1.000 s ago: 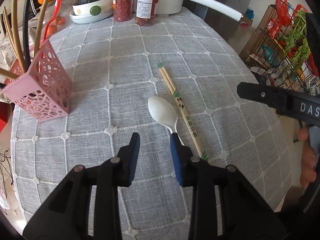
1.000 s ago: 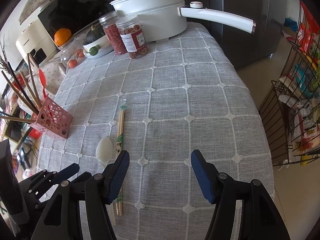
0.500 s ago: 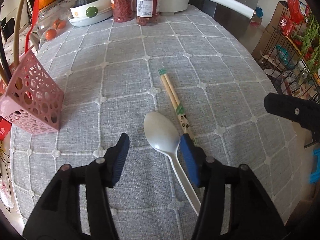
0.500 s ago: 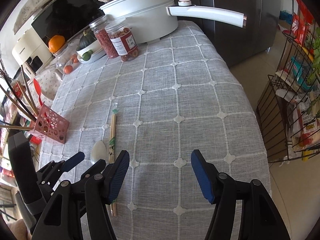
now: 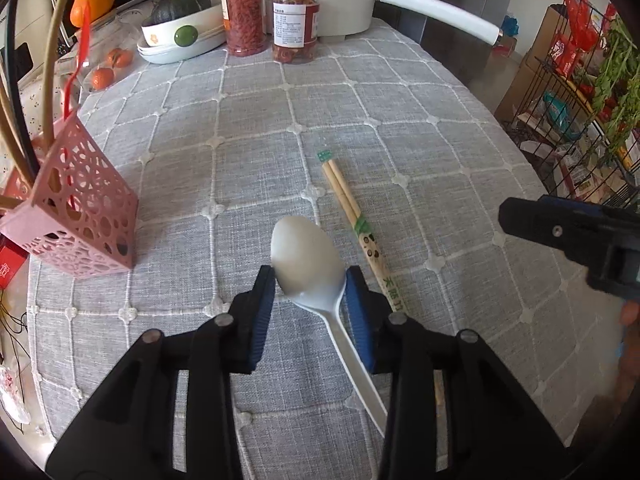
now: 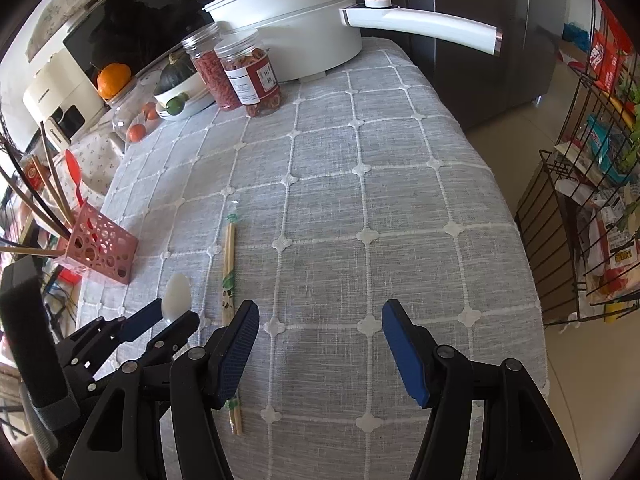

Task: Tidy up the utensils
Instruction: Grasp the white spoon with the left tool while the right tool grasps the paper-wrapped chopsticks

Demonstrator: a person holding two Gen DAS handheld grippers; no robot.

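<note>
A white plastic spoon (image 5: 304,256) lies on the grey checked tablecloth (image 5: 256,128), its handle running back under my left gripper (image 5: 310,280). The left jaws are closing and stand on either side of the spoon's bowl, with both blue pads touching its edges. A wrapped pair of wooden chopsticks (image 5: 352,208) lies just right of the spoon. At the left stands a pink perforated utensil holder (image 5: 80,208) with chopsticks and a red spoon in it. My right gripper (image 6: 320,320) hovers open over bare cloth, right of the chopsticks (image 6: 229,264), with nothing between its fingers.
At the table's far end stand a white pot (image 6: 296,32) with a long handle, two jars (image 5: 296,20) and a bowl holding a squash (image 5: 176,28). The table edge drops off on the right, where a wire rack (image 6: 584,216) of groceries stands.
My left gripper has come forward over the spoon, opened wider, then narrowed around the spoon's bowl. The right gripper has stayed in place and open.
</note>
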